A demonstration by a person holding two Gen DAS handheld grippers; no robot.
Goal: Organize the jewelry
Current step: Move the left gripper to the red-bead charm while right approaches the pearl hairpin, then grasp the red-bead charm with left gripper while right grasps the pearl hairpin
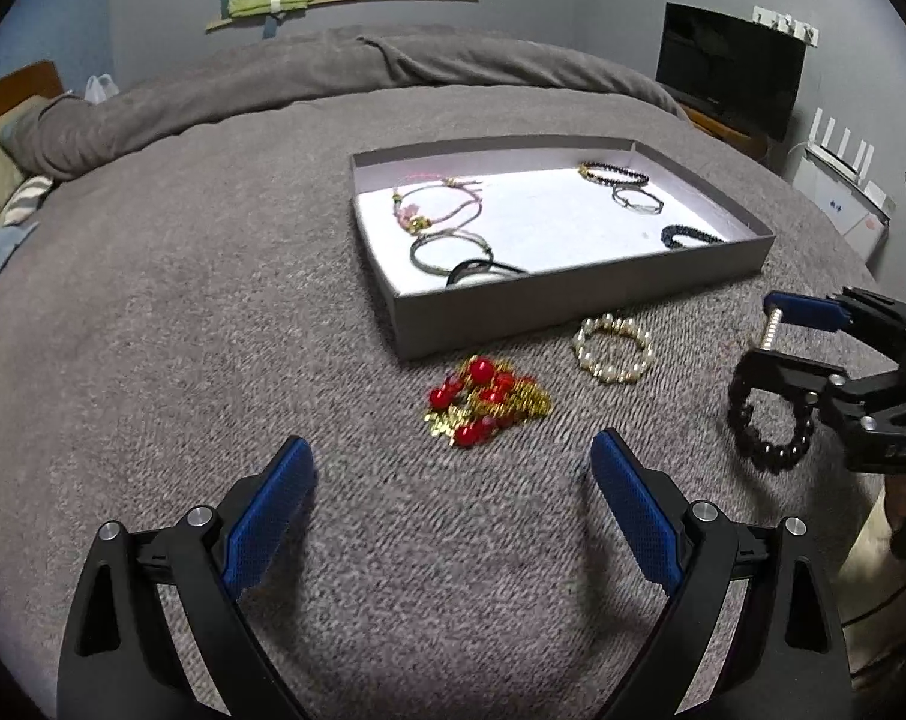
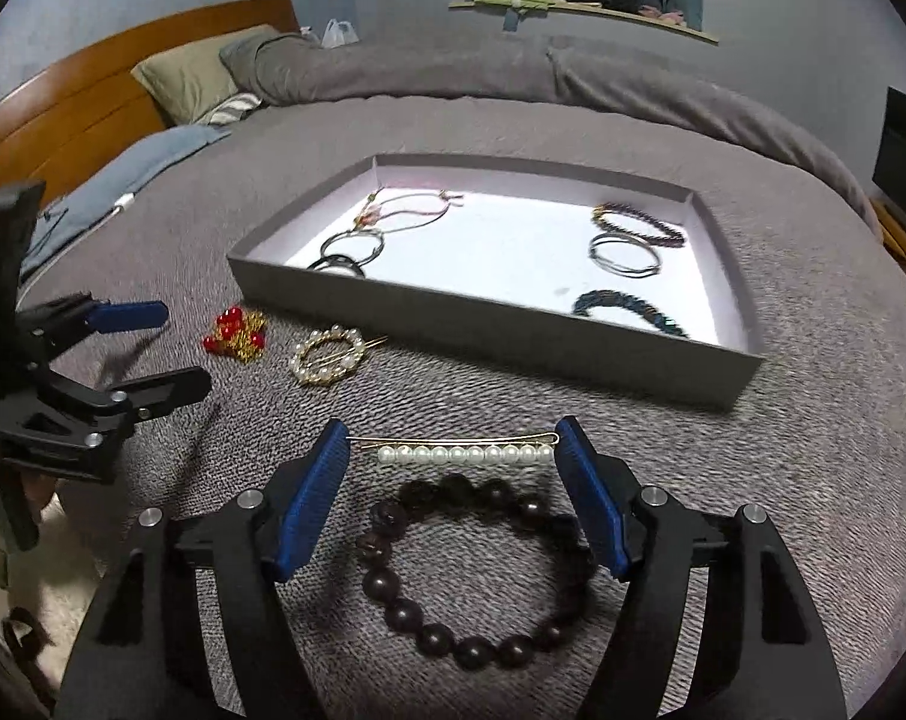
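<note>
We saw the right hand-held gripper (image 2: 453, 450) low over the grey bed cover (image 2: 783, 480), its 2 blue pads standing apart. Between them lay a pearl hair clip (image 2: 465, 453), its ends close to both pads, though we could not tell whether the pads pressed on it. A dark bead bracelet (image 2: 471, 570) lay flat on the cover just nearer the camera, also inside the span of the jaws and touching neither pad that we could make out.

The left hand-held gripper (image 1: 453, 456) hovered with its pads wide apart and nothing between them. Just ahead of it sat a red and gold ornament (image 1: 483, 399), and beside that a round pearl clip (image 1: 612, 348), both on the cover near the front wall of the grey tray (image 1: 573, 306).

Inside the tray we counted 6 pieces: a pink cord bracelet (image 1: 435, 198), a thin metal bangle (image 1: 447, 249) and a black loop (image 1: 483, 270) on the left side, and a dark beaded bracelet (image 1: 612, 173), a silver bangle (image 1: 636, 198) and another dark bracelet (image 1: 690, 235) on the right side.
</note>
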